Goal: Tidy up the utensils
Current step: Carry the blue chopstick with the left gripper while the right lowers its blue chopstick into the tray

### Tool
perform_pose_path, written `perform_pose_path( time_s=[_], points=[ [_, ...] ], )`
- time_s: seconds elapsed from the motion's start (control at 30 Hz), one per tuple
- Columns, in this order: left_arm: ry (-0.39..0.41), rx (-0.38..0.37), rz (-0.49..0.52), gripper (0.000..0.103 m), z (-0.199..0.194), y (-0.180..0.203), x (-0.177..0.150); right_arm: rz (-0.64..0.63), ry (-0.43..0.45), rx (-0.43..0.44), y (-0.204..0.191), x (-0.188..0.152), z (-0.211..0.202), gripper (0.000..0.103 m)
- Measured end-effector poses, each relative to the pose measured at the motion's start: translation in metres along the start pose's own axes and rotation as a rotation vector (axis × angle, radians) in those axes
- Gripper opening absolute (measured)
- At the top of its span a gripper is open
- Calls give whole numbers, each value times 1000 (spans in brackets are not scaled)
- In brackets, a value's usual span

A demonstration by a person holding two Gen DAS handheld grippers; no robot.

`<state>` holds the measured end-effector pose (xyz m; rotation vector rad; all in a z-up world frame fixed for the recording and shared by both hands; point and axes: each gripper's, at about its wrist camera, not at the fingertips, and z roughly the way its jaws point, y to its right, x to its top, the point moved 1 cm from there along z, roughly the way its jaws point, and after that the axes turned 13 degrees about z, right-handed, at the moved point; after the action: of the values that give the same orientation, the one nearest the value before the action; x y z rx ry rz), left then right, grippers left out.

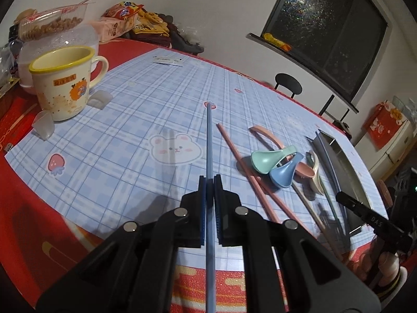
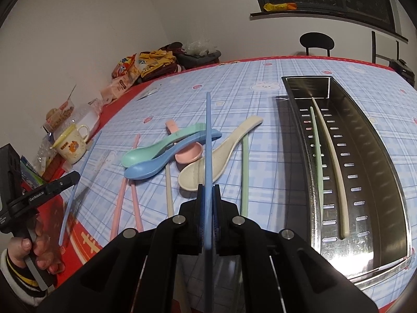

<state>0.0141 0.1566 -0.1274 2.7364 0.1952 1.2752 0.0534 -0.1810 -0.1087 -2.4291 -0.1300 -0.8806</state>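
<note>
we find the left hand-held gripper (image 1: pixel 209 180) closed on a blue chopstick (image 1: pixel 209 140), which runs forward between its pads and out over the checked mat on the worktop (image 1: pixel 125 135). the right hand-held gripper (image 2: pixel 208 190) is likewise closed on a second blue chopstick (image 2: pixel 208 135), held above the heap of spoons. both sticks are clear of the mat, as far as the views allow us to judge.

the steel tray (image 2: pixel 378 161) lies to the right of the heap and already holds a green chopstick (image 2: pixel 316 156) and a cream chopstick (image 2: pixel 333 161), laid lengthwise side by side. on the mat remain a teal spoon (image 2: pixel 159 148), a blue spoon (image 2: pixel 161 161), a pink spoon (image 2: pixel 189 154) and a cream spoon (image 2: pixel 221 154), with two pink chopsticks (image 2: pixel 122 195), a cream one and a green one lying beside or partly under them. a yellow-rimmed mug (image 1: pixel 65 83) stands at the far left, well apart from the work.

we judge the step in hand to be carrying the blue pair to the tray. to do it well, we recommend turning each stick parallel to the tray's long side before lowering, so it drops beside the two already there and does not bridge the rim. the right stick should go first, being nearer. lower close to the slotted floor before letting go, since a thin stick released high may bounce out. pass over the spoon heap, not through it.
</note>
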Motion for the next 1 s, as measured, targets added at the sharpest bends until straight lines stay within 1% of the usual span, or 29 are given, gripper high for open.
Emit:
perform_pose_path(
  time_s=[0.07, 0.1, 0.23, 0.4, 0.5, 0.57, 0.67, 0.73, 0.87, 0.93, 1.0],
  points=[
    [-4, 5, -20, 10, -2, -2, 0, -5, 4, 6, -1, -1, -1, 6],
    [-7, 20, -27, 10, -4, -1, 1, -7, 9, 15, -2, -1, -3, 6],
    [8, 25, -12, 10, -13, 7, 6, -12, 45, 58, -2, -2, -13, 6],
    [49, -12, 23, 10, -24, 35, 24, 36, 59, 145, 5, 3, -24, 6],
    [82, -57, 46, 10, -25, 61, 39, 72, 69, 193, 14, 10, -36, 6],
    [106, -81, 73, 10, -23, 82, 49, 82, 93, 202, 21, 16, -47, 6],
    [124, -143, 86, 10, -13, 112, 65, 84, 129, 193, 36, 30, -63, 6],
    [128, -203, 73, 10, -1, 134, 74, 80, 157, 172, 49, 41, -69, 6],
    [146, -292, 36, 10, 22, 176, 85, 108, 182, 112, 77, 64, -69, 6],
    [126, -336, -8, 10, 37, 191, 86, 139, 195, 107, 92, 72, -68, 6],
    [86, -395, -53, 10, 55, 209, 84, 146, 211, 102, 102, 73, -69, 6]
  ],
)
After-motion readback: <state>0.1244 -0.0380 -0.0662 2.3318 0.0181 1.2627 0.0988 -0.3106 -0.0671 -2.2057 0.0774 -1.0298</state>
